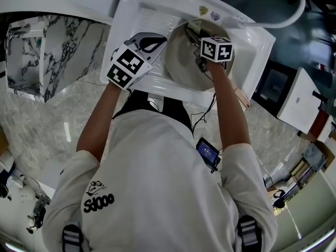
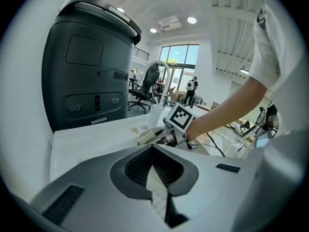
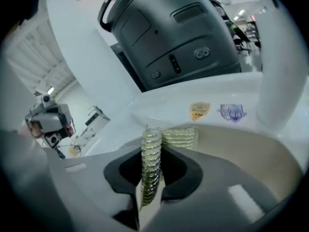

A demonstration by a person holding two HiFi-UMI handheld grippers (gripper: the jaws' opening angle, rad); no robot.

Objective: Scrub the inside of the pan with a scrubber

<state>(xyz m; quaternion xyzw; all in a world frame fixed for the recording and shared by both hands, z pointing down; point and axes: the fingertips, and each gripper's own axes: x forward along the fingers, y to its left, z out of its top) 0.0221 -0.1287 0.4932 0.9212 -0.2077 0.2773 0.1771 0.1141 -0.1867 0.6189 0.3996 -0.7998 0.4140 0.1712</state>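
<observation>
**Over the sink: scrubber clamped at the pan's far wall**

Toward the right end of a white sink (image 1: 137,4), a round pan (image 1: 184,64) with a pale beige inside sits in the basin. It is seen from above by a person who stands at the sink's near edge. The right gripper (image 3: 150,151) reaches down into the pan, its jaws closed tight on a glittery yellow-green scrubber (image 3: 178,137). The scrubber is pinched by one narrow edge. Its free part pokes out beyond the jaw tips against the pan's far wall, just below the rim. Two small stickers (image 3: 199,111) show on the sink's wall just behind it.

The left gripper (image 2: 153,151) lies at the pan's left side, over the sink's left half. Its jaws are drawn together. A thin pale strip shows between them, and I cannot tell whether that is the pan's edge or only the jaw lining. So it is unclear whether the pan is being steadied.

Several things could go wrong from here. The grip on the scrubber is thin, so a hard push could fold it or drag it out of the jaws, and the hard tips would then scrape the pan's coating. So near the rim, a stroke could ride up over the edge. If nothing holds the pan, it may slide or spin on the smooth basin.
</observation>
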